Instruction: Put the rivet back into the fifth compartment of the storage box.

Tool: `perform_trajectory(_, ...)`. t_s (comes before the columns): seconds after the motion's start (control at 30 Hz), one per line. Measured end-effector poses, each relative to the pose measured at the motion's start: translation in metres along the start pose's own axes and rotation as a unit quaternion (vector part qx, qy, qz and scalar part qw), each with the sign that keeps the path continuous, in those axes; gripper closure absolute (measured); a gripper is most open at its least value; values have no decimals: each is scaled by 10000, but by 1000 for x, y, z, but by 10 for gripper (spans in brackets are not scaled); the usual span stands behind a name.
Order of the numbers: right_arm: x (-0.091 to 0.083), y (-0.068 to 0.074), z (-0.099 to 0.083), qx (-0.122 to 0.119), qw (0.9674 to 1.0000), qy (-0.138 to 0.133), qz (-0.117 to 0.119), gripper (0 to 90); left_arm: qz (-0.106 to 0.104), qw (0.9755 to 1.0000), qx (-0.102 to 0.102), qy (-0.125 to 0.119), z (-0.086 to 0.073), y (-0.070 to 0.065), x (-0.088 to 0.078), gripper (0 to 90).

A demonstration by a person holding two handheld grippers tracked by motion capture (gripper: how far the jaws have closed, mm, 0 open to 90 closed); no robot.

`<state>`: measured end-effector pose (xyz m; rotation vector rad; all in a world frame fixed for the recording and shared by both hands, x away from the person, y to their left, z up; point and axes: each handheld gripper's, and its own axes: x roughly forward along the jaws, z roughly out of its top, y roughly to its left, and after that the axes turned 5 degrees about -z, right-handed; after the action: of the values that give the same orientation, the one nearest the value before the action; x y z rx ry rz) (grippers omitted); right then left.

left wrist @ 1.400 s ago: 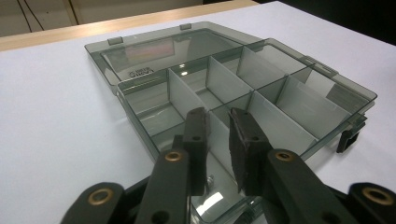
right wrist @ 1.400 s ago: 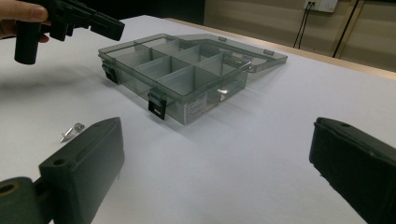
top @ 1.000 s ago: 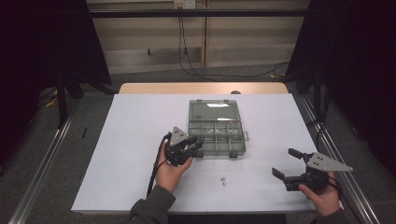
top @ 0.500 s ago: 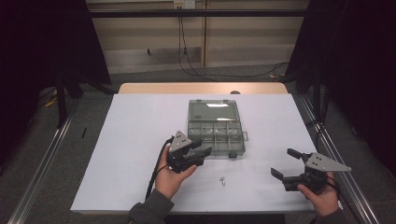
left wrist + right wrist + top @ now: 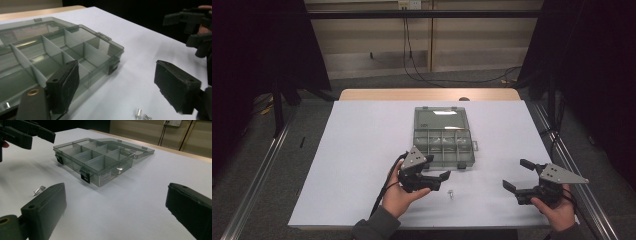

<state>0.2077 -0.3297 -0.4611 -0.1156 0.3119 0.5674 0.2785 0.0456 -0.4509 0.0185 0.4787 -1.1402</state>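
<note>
Screw [image 5: 451, 192] lies loose on desk [image 5: 362, 150], just near of organiser box [image 5: 443, 138]; left hand-held gripper [image 5: 439, 180] has just been opening, empty; right hand-held gripper [image 5: 518, 175] open, empty; centre jaws over screw, close gently.

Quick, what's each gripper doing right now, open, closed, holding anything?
Left gripper: jaws have just been opening, nothing between them; small silver screw lies on the white table.
Right gripper: open, empty.

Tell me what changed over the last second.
The left gripper drew back from the compartment box toward the small metal part; its jaws have just been opening, nothing between them. Box, part and the open right gripper stayed put.
</note>
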Motion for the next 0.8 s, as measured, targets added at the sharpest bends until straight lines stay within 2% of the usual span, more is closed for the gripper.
perform_trajectory(0.07,0,0,0,5,10000,20,-21,25,-40,10000,11,35,-1,-2,2,184)
perform_trajectory(0.13,0,0,0,3,10000,17,-13,25,-91,9999,-77,117,-2,-4,4,176)
perform_trajectory(0.3,-1,0,0,3,10000,26,-21,25,-163,9996,14,209,-4,-9,9,163)
perform_trajectory(0.33,-1,0,0,-14,9999,78,83,25,-195,9996,43,210,-4,-9,10,163)
perform_trajectory(0.4,-1,0,0,-3,10000,45,43,25,-235,9995,30,224,-5,-11,12,162)
perform_trajectory(0.73,0,1,0,-31,10000,30,-3,25,-214,9989,112,396,-7,-16,20,161)
perform_trajectory(0.77,0,1,0,-37,10000,28,-2,25,-195,9985,168,486,-7,-17,20,161)
perform_trajectory(0.8,1,1,0,-42,10000,25,-9,25,-191,9987,131,452,-7,-18,22,161)
